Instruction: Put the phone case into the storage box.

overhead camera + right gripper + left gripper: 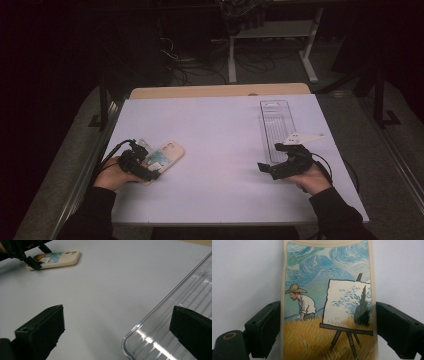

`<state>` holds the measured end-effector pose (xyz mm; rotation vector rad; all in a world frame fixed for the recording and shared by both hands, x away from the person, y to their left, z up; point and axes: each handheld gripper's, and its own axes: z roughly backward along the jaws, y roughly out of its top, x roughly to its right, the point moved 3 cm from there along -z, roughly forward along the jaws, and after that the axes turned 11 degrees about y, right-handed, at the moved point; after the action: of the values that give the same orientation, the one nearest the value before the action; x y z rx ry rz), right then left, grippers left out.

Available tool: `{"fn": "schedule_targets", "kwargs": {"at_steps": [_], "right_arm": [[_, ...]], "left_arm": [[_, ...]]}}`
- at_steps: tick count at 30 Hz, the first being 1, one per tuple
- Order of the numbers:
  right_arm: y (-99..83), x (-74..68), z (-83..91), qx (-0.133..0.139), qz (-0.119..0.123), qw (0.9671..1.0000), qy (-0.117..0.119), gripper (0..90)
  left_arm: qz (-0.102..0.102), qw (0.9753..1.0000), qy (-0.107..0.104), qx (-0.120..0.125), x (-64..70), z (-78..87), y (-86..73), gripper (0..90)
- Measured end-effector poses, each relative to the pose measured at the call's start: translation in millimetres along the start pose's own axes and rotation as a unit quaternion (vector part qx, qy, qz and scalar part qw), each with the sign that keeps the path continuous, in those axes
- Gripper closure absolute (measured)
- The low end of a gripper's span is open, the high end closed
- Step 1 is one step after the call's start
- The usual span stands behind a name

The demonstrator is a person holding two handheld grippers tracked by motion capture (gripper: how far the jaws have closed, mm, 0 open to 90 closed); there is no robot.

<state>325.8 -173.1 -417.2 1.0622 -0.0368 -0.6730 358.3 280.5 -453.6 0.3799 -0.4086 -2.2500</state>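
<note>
The phone case (328, 302) lies flat on the white table (220, 150), near its left edge, painted side up: a man in a straw hat, a wheat field, an easel under a swirling sky. My left gripper (328, 330) has a jaw at each long side of the case, right against its edges, gripping it. My right gripper (117, 332) hangs wide open and holds nothing, well apart on the right, with one jaw above the near corner of a clear plastic tray (175, 322).
</note>
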Motion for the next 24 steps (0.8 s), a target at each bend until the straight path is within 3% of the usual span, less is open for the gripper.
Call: {"fn": "schedule_targets", "kwargs": {"at_steps": [9,24], "right_arm": [[0.0,0.1,0.0,0.000,0.000,1.0000,0.000,0.0],[0.2,0.6,0.4,0.001,-0.001,1.0000,0.001,0.0]], "left_arm": [[0.009,0.9998,0.003,0.020,-1.0,7.5,4.4,11.1],[-0.017,0.9982,-0.010,0.056,9.7,25.7,27.5,11.1]]}}
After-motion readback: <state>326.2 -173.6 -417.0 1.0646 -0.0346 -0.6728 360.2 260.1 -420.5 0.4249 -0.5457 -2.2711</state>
